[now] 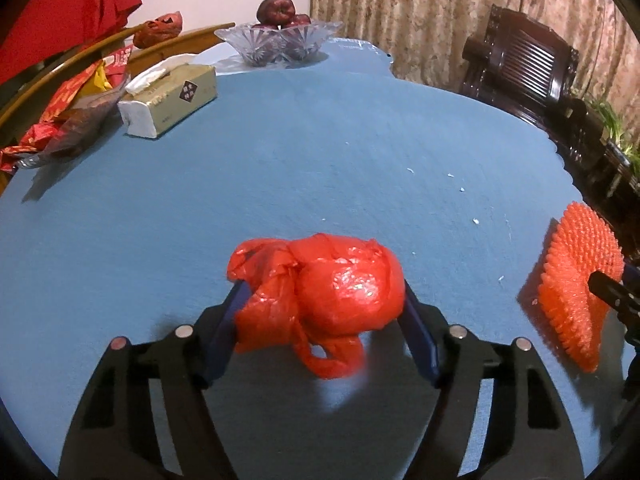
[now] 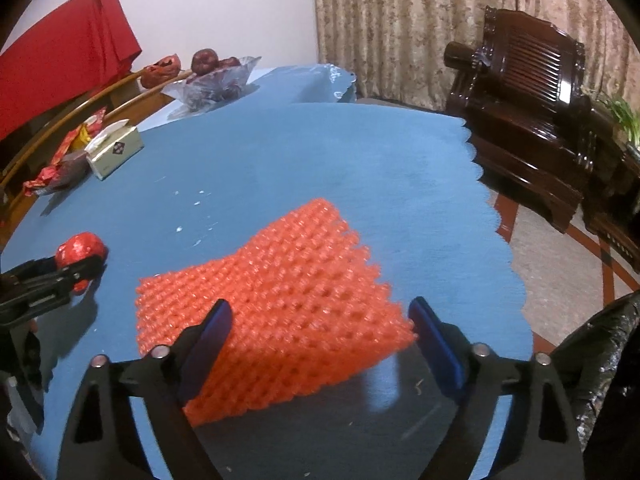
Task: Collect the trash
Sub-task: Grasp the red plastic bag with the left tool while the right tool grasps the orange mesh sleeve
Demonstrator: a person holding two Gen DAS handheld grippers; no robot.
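Blue-clothed round table [image 1: 320,140] carries both pieces of trash: the crumpled red plastic bag [image 1: 320,296] sits clamped between the left gripper [image 1: 320,300] fingers, while the orange foam fruit net [image 2: 272,288] lies straddled by the open right gripper [image 2: 320,320]

Home dining room: fruit bowl [image 1: 279,40], tissue box [image 1: 170,98], carved wooden armchair [image 2: 524,120], curtains [image 2: 400,20].

Both wrist cameras looked forward low over the blue table [image 1: 280,160], close to it, toward its far edge. Both views shared the tissue box [image 1: 172,96] and fruit bowl [image 2: 216,80].
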